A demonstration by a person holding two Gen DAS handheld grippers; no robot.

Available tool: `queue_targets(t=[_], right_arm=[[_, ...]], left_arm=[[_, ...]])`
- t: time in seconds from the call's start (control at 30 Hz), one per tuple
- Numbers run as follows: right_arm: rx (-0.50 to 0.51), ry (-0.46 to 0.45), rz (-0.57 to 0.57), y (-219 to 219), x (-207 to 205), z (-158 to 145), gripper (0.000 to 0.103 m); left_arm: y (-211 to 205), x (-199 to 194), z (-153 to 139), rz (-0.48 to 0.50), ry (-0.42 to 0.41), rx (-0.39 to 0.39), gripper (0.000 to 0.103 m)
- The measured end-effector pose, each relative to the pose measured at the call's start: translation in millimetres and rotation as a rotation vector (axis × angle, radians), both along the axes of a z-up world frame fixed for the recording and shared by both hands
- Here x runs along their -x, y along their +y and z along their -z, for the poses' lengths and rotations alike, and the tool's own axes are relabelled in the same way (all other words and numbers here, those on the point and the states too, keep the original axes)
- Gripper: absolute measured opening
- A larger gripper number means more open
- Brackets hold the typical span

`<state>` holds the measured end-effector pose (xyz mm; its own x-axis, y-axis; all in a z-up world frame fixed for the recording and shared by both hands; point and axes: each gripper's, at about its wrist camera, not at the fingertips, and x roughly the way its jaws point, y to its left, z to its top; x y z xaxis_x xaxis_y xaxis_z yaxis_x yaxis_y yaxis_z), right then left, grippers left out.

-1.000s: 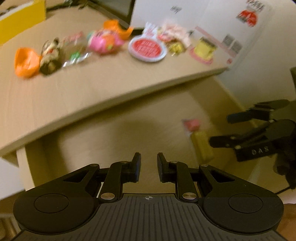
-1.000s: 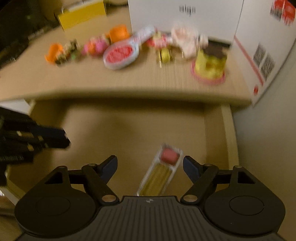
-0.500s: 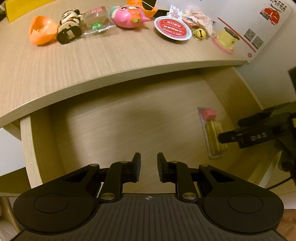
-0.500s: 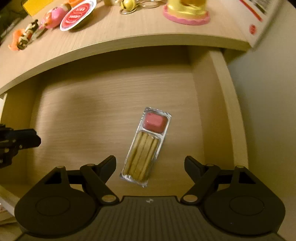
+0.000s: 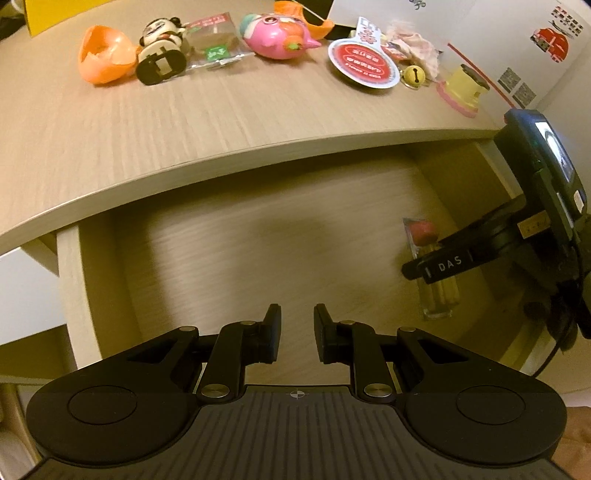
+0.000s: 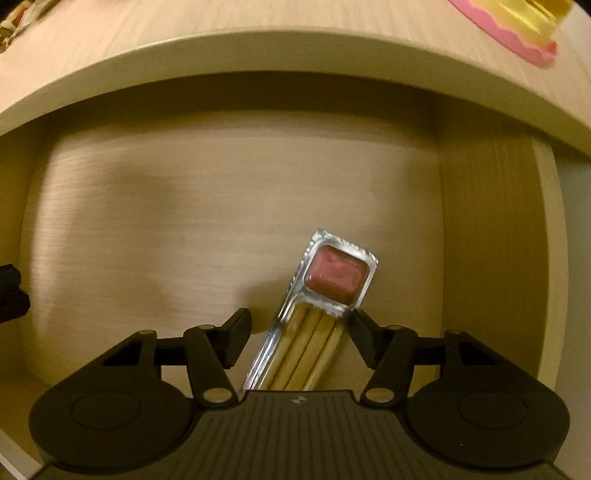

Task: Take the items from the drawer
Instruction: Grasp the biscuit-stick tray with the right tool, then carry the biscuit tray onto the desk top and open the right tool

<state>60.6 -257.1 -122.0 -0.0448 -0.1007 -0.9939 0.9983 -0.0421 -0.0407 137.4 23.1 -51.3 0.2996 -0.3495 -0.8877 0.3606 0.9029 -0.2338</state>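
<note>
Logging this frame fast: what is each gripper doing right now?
Left gripper: fingers slightly apart, holding nothing.
Right gripper: open around the snack pack in the drawer, not yet clamped.

Foil-edged snack tray (image 6: pixel 325 314) of biscuit sticks and pink dip, flat on the open drawer (image 6: pixel 184 229) floor, right side

The drawer (image 5: pixel 88 280) is pulled out below the worktop (image 5: pixel 184 122). A snack pack (image 6: pixel 317 314) lies in its right half, near the right wall, set between the spread fingers (image 6: pixel 364 341) of the right gripper (image 6: pixel 299 334). The left gripper (image 5: pixel 297 330) is held over the drawer's middle. Toys (image 5: pixel 277 33) are lined along the worktop behind.
</note>
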Motion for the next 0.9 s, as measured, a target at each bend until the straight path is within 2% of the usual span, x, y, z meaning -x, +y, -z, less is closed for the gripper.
queue_targets(t=[0.07,0.1,0.13,0.37,0.47,0.67,0.9], right_arm=[[0.010,0.008,-0.016,-0.1,-2.4,-1.3,0.050],[0.018,0.011,-0.030,0.6,-4.5,-2.7,0.040],[0.025,0.007,-0.040,1.5,-6.1,-4.1,0.035],[0.071,-0.079,-0.044,21.4,-16.8,-13.6,0.035],[0.101,-0.124,-0.035,32.2,-17.8,-27.8,0.035],[0.213,-0.207,-0.020,51.3,-12.4,-72.1,0.035],[0.409,-0.288,-0.053,34.0,-16.0,-150.0,0.035]], left_arm=[[0.1,-0.7,-0.5,-0.002,0.000,0.001,0.021],[-0.5,-1.0,-0.6,-0.003,0.001,0.002,0.021],[-1.0,-1.3,-0.7,-0.002,0.001,0.002,0.021],[-3.6,-0.8,-1.2,0.007,0.019,0.010,0.021],[-3.0,-0.4,-0.4,0.004,0.024,0.012,0.021],[-1.2,0.9,-2.9,-0.005,0.018,0.016,0.021],[2.8,-3.4,-1.6,-0.024,0.014,0.025,0.021]])
